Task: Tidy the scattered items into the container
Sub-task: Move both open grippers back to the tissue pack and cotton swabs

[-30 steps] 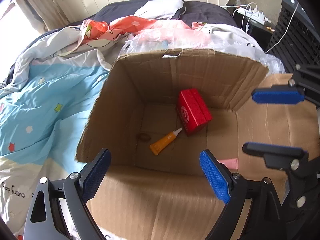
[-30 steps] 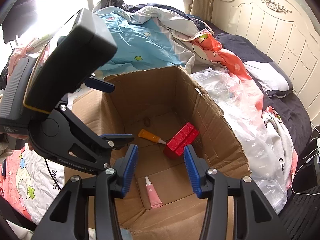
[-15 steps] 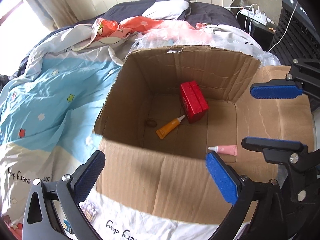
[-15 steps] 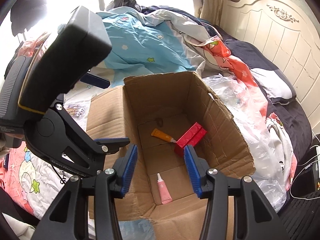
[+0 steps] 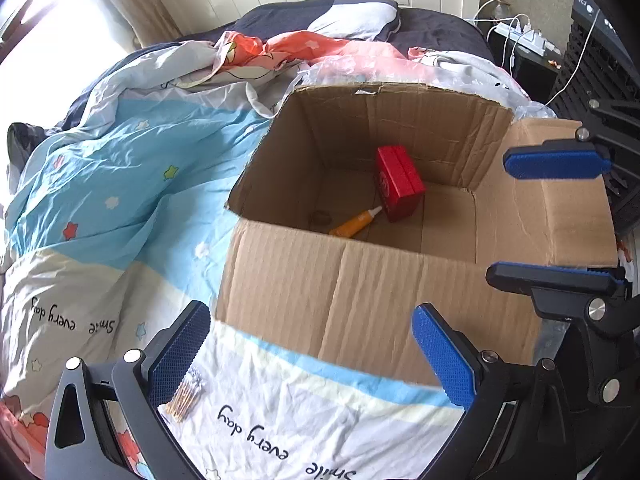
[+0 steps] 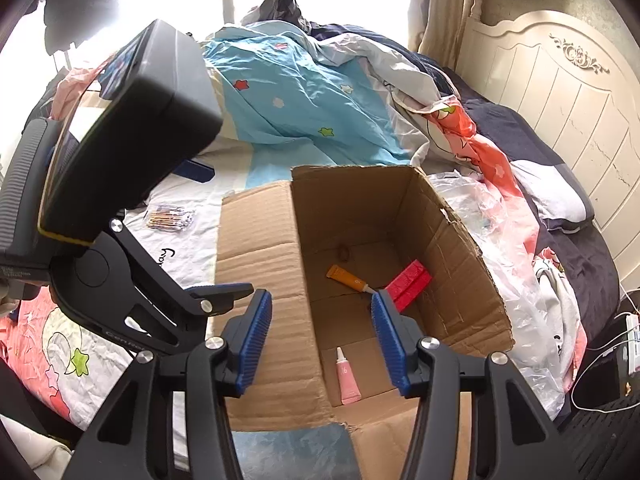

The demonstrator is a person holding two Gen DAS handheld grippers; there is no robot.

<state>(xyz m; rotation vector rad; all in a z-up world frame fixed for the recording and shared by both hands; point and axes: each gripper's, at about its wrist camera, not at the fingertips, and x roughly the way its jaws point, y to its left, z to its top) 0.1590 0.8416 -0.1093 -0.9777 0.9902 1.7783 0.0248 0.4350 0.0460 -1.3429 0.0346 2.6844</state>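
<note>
Cardboard box (image 5: pixel 320 312) was seen standing open on the bed's quilt (image 5: pixel 120 208), with a red box (image 5: pixel 398 182), an orange tube (image 5: pixel 354 224) and a pink tube (image 6: pixel 347 378) already lying on its floor. One scattered item was left outside: a small packet of thin sticks (image 5: pixel 185 396) on the quilt, just beside the left hand-held gripper (image 5: pixel 312 356), whose jaws were spread wide and empty. The right hand-held gripper (image 6: pixel 322 340) was empty too, its jaws having just been opening, held above the box's near wall. The packet would best be approached from above by the left one, pinched flat across its width without catching the quilt, then carried over the rim and released low.
</note>
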